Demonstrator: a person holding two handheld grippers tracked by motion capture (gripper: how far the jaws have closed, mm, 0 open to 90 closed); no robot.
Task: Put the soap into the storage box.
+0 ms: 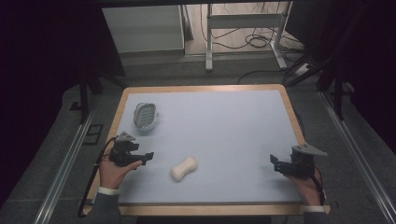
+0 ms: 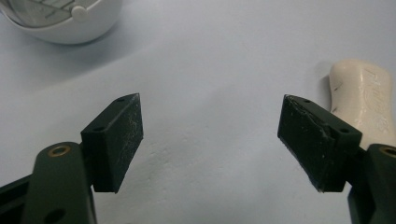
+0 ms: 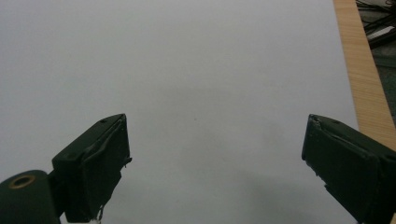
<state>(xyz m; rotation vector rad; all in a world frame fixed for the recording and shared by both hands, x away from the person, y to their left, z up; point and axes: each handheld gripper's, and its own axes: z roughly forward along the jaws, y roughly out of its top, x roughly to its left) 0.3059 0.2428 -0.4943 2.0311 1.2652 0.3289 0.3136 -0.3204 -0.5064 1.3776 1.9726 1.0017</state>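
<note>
Just right of your spread left gripper (image 1: 148, 157), the soap (image 1: 184, 168) looks hard and slippery; pinch its narrow waist. Your right gripper (image 1: 274, 163) is spread too.

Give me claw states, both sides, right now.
Left claw: open, holding nothing; cream soap bar lies beside one jaw.
Right claw: open, holding nothing, over the table.
</note>
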